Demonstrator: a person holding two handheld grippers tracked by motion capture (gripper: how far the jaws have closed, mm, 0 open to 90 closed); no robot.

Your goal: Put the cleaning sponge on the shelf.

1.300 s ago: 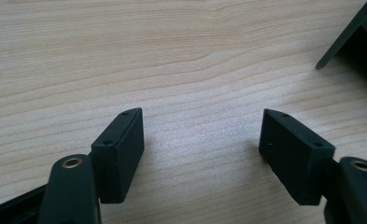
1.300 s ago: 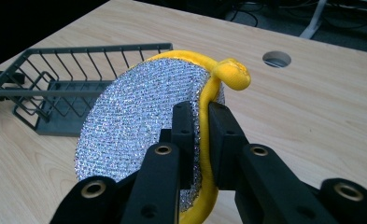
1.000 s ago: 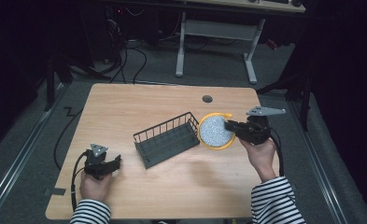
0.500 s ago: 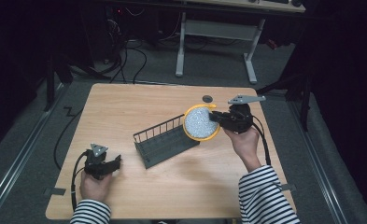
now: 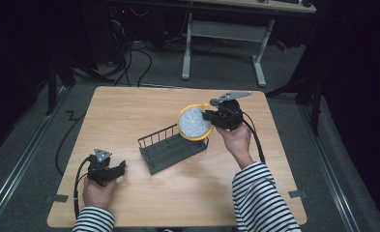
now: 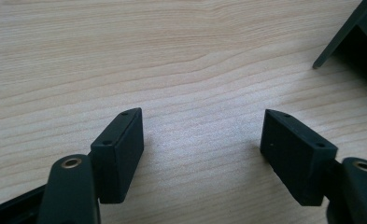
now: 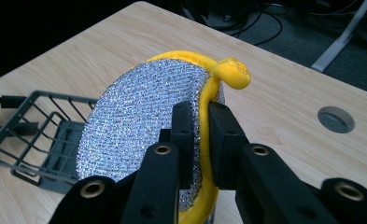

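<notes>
Spanning the middle of the high view, a light wooden table [image 5: 144, 108] with a round cable hole [image 7: 335, 119], on grey carpet in a dark room; white legs of a second desk [image 5: 186, 46] at upper centre, black cables [image 5: 129, 58] on the floor at upper left.

Sitting at frame centre, a dark wire basket [image 5: 170, 150], long and narrow, running from lower left to upper right, nothing seen inside.

Hovering just right of centre, above the basket's upper right end, a round scouring pad [image 5: 195, 123] with silver mesh face and yellow rim, clamped on edge by the right gripper [image 5: 211, 116]. In the right gripper view, black jaws pinched tight on the yellow rim at the pad's [image 7: 144, 121] lower right, disc standing nearly upright, silver face turned toward frame left, yellow hanging loop [image 7: 231, 72] at the top. No long axis on the disc itself; flat faces turned left and right in the high view.

Resting at lower left of the high view, well apart from the basket, the left gripper [image 5: 117, 168], jaws spread wide over bare wood, gripping nothing; a basket corner [image 6: 354, 28] at upper right of the left gripper view.
</notes>
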